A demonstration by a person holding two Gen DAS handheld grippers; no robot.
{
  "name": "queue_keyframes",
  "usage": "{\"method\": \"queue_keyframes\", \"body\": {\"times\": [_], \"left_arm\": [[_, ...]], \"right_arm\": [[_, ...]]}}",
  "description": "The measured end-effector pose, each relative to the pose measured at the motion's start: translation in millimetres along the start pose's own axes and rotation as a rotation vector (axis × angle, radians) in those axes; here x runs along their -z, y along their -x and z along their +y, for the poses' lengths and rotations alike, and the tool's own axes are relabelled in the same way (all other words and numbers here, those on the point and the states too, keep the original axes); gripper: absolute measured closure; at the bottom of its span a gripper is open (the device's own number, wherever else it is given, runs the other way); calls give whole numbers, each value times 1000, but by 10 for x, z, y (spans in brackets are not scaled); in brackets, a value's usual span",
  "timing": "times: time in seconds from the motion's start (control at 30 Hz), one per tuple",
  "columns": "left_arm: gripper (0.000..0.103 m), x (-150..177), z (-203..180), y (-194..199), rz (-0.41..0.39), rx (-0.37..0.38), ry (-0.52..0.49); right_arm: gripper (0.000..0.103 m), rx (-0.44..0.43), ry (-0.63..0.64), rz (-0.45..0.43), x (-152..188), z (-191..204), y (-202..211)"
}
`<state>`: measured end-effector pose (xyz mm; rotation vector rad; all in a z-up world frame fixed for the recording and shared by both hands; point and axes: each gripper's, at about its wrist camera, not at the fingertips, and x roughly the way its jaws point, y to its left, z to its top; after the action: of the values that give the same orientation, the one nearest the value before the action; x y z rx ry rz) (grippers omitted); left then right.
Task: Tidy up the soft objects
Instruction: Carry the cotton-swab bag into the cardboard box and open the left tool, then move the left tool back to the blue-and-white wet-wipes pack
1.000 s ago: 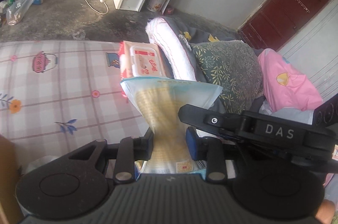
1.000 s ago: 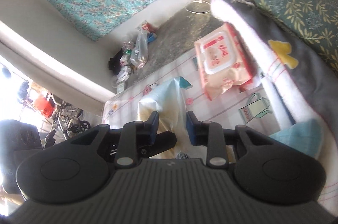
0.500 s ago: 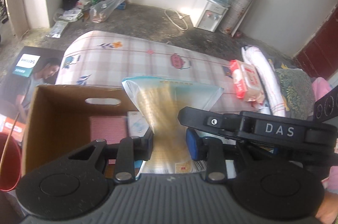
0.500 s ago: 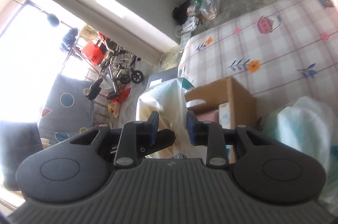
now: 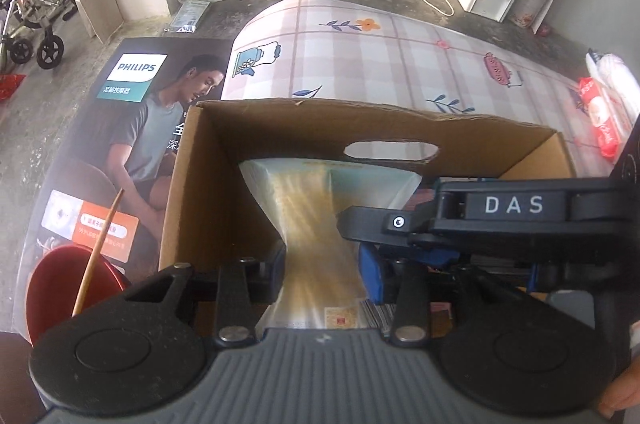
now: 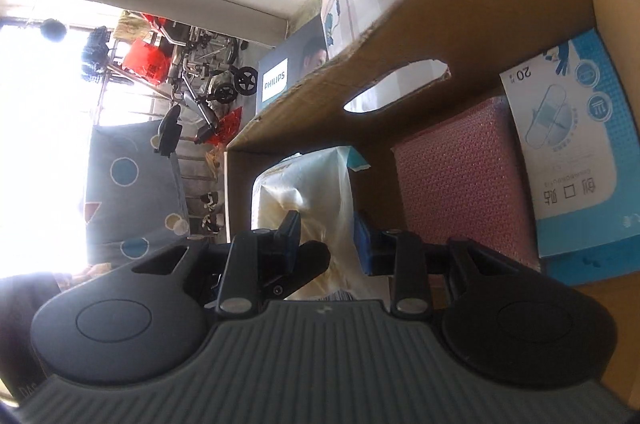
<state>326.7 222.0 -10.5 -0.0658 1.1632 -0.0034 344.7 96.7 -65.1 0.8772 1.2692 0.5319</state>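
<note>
Lowering the soft plastic pack [image 5: 320, 224] into the cardboard box [image 5: 192, 184], just beside the pink packet [image 6: 460, 192] and blue carton [image 6: 572, 160]. Left claw [image 5: 322, 264] opening now, pack between its jaws, barely touching. Right claw [image 6: 326, 240] pinching the same pack, nearly shut. Probably best keeping the right side clamped until settled flat, avoiding snagging on the box wall.
</note>
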Motion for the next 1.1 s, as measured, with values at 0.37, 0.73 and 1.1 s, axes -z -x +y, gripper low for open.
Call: {"method": "queue_keyframes", "body": {"times": [0.37, 0.73, 1.1], "left_arm": [[50, -1, 61, 19, -18, -26, 6], [50, 126, 60, 216, -5, -50, -13], [41, 203, 80, 378, -34, -9, 14]], "right_arm": [[73, 75, -7, -17, 28, -36, -143], [82, 96, -27, 11, 89, -5, -263], [76, 49, -18, 1, 144, 75, -180]]}}
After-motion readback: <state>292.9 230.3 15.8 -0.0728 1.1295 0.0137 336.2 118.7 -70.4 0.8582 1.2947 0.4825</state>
